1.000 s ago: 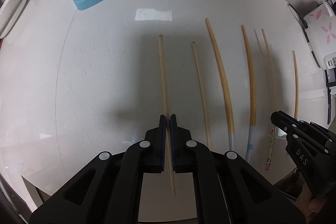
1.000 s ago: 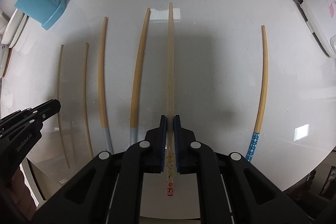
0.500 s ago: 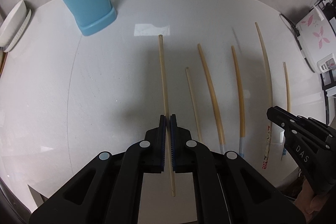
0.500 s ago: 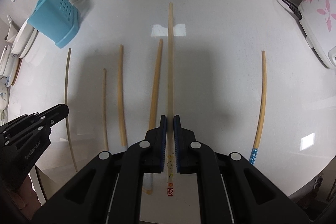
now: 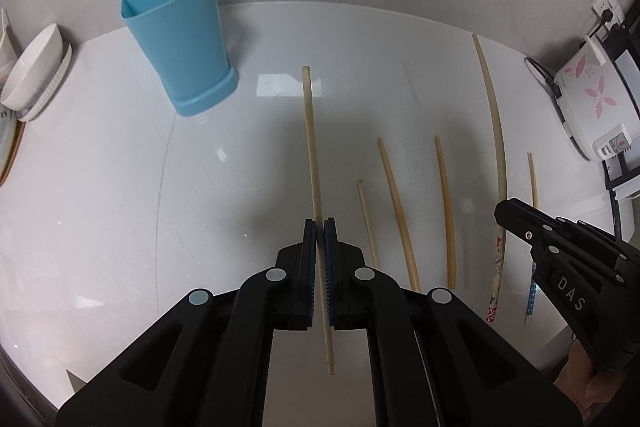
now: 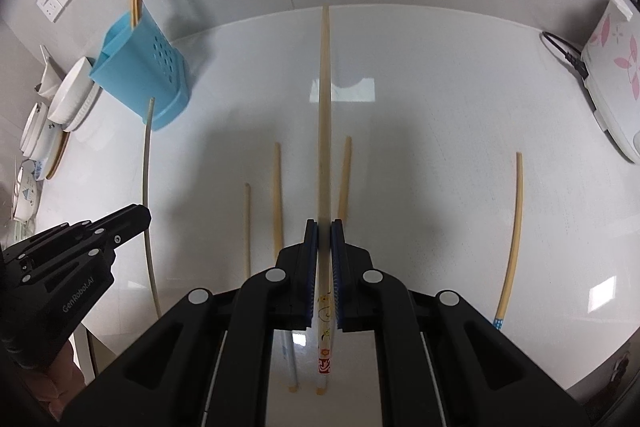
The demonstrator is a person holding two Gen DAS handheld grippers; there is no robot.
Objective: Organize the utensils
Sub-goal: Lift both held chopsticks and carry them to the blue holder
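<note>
Each gripper (image 5: 319,227) (image 6: 324,227) was clenched near the thick end of one chopstick (image 5: 313,163) (image 6: 324,115), which looked light, stiff and slippery.

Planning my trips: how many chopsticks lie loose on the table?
4: thin chopstick, two tan chopsticks side by side, blue-ended chopstick apart, far right. More may be hidden.

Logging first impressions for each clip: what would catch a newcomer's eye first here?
Each gripper is clamped on a single chopstick: the left gripper on a plain one, the right gripper on a cartoon-printed one. Four more chopsticks lie in a row on the white table, while the blue holder at far left already has several standing in it.
</note>
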